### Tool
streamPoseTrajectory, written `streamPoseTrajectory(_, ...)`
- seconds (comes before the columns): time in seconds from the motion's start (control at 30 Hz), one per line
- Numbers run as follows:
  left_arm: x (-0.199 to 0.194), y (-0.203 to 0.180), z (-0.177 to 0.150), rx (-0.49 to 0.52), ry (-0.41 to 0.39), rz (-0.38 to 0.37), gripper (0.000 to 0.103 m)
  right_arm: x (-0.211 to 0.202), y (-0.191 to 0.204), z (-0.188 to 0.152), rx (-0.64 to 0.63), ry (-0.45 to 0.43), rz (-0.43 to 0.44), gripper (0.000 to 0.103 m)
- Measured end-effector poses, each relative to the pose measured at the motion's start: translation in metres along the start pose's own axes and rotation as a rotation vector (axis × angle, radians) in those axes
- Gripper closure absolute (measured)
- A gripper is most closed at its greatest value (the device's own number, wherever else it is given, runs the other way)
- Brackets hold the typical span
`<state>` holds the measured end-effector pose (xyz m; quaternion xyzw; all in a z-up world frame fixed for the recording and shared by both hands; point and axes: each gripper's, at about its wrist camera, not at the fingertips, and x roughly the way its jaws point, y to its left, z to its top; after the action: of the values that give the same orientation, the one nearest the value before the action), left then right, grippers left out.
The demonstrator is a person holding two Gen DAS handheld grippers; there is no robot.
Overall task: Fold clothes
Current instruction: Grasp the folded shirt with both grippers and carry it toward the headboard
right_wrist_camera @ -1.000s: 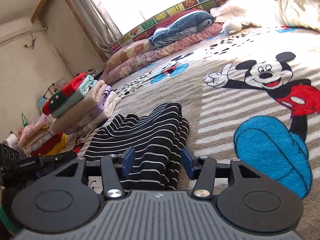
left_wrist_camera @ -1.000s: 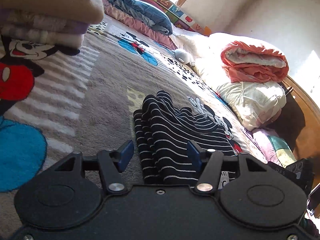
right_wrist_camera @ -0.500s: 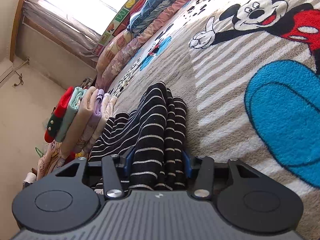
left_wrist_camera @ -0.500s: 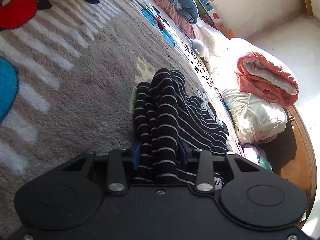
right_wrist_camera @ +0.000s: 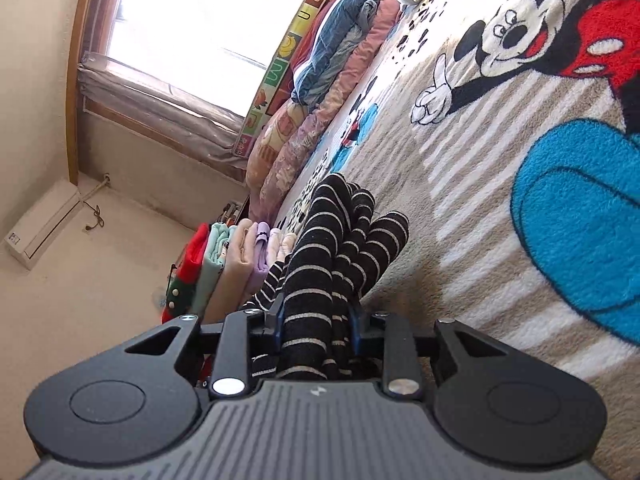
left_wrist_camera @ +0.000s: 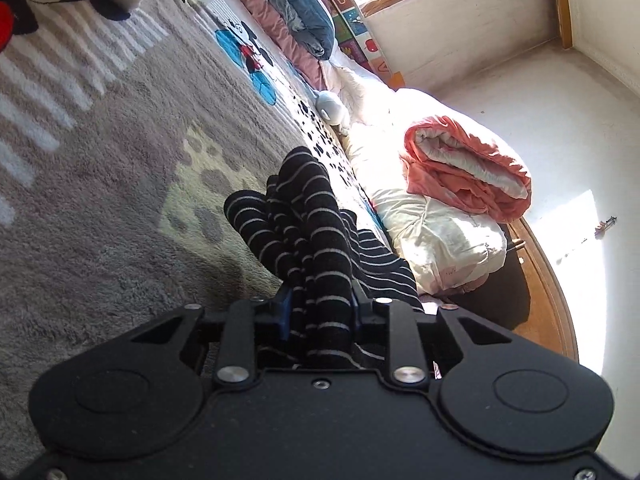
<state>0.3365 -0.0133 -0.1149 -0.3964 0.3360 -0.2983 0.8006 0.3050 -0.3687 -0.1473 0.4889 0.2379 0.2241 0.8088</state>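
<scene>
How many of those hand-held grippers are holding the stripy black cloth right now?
2. The left hand-held gripper pinches one bunched part of the striped garment; the right hand-held gripper pinches another part, nearer the folded clothes stack.

— How many striped garments were there?
— One, with two grippers.
— And the folded stack?
— About six folded pieces showed; I couldn't count more.
— Rolled orange blankets?
— One.

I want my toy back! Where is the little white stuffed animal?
In the left wrist view, the small white plush toy lies at the far edge of the cartoon-mouse fleece blanket, beside the white duvet and pink folded quilt.
</scene>
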Motion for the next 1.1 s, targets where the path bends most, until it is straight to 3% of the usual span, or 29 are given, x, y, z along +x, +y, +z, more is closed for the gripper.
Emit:
streamPoseTrajectory(0.2, 0.084, -0.057, 0.002, 0.079, 0.104, -0.114, 0.078, -0.049, -0.007, 0.03, 0.005, -0.136, 0.026, 0.073)
streamPoseTrajectory(0.53, 0.225, -0.155, 0.003, 0.209, 0.281, -0.308, 0.078, -0.154, -0.041, 0.096, 0.035, -0.51, -0.003, 0.073)
streamPoseTrajectory(0.83, 0.303, -0.23, -0.068, 0.202, 0.459, -0.478, 0.078, -0.275, -0.058, 0.1, 0.074, -0.792, -0.056, 0.073)
streamPoseTrajectory(0.97, 0.324, -0.255, -0.112, 0.203, 0.556, -0.542, 0.078, -0.338, -0.047, 0.085, 0.007, -0.865, -0.113, 0.073)
streamPoseTrajectory(1.1, 0.344, -0.276, -0.15, 0.217, 0.642, -0.59, 0.078, -0.389, -0.05, 0.055, 0.018, -0.962, -0.149, 0.073)
